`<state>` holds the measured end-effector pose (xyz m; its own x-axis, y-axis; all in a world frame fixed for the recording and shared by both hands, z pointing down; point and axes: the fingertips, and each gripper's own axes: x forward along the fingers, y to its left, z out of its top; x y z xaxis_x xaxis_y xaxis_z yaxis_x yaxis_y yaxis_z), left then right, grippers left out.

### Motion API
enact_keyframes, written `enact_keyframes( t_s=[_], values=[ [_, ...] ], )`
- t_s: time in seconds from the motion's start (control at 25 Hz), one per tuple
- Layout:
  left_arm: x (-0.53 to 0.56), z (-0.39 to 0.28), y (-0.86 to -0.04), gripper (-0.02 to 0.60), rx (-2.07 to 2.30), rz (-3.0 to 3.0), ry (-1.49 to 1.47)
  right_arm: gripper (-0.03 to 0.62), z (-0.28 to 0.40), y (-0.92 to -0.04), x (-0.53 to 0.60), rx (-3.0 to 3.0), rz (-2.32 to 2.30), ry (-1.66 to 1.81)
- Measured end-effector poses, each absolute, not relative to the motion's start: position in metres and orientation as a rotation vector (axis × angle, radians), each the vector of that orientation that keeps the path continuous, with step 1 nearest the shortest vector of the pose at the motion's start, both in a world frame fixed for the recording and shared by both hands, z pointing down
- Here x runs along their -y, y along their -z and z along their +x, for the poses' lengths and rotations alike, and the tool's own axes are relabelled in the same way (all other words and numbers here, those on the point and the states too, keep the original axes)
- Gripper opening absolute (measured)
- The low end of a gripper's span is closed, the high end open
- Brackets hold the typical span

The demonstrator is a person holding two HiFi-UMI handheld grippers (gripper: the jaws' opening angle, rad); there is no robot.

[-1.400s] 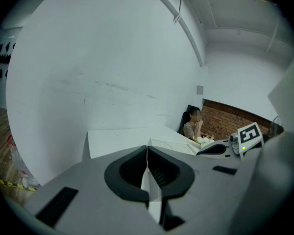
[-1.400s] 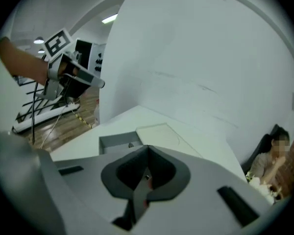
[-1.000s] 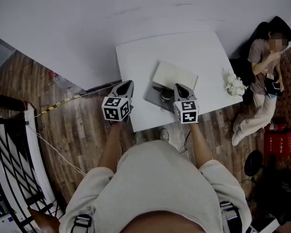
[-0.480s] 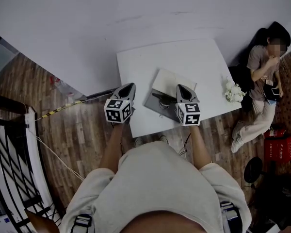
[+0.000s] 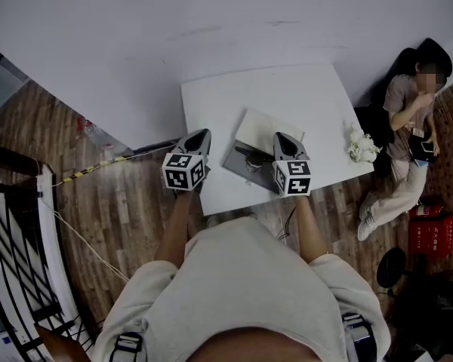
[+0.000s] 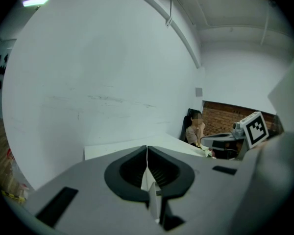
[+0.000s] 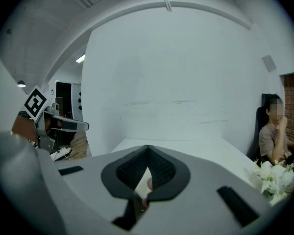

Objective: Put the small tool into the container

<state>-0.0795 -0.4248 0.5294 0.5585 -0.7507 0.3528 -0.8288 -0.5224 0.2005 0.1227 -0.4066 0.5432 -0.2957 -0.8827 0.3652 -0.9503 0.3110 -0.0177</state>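
White table (image 5: 287, 96) against a pale wall (image 5: 174, 29); wood-plank floor (image 5: 113, 210); red-brick wall (image 6: 240, 112) beyond.

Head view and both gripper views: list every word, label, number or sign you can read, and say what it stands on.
No text can be read in any view.
Red box on the floor: pale print, too small to read.
Marker cubes: black-and-white square patterns only, no letters or numbers.
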Motion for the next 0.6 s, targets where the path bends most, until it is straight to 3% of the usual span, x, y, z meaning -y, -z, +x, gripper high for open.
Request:
enact_keyframes(
  t_s=[0.6],
  values=[
    [0.4321,-0.0772,-0.5343,0.009,1.289,2.451,-0.321,-0.002,0.1258,-0.5494,0.4118,2.291,1.652,-0.34]
  ],
)
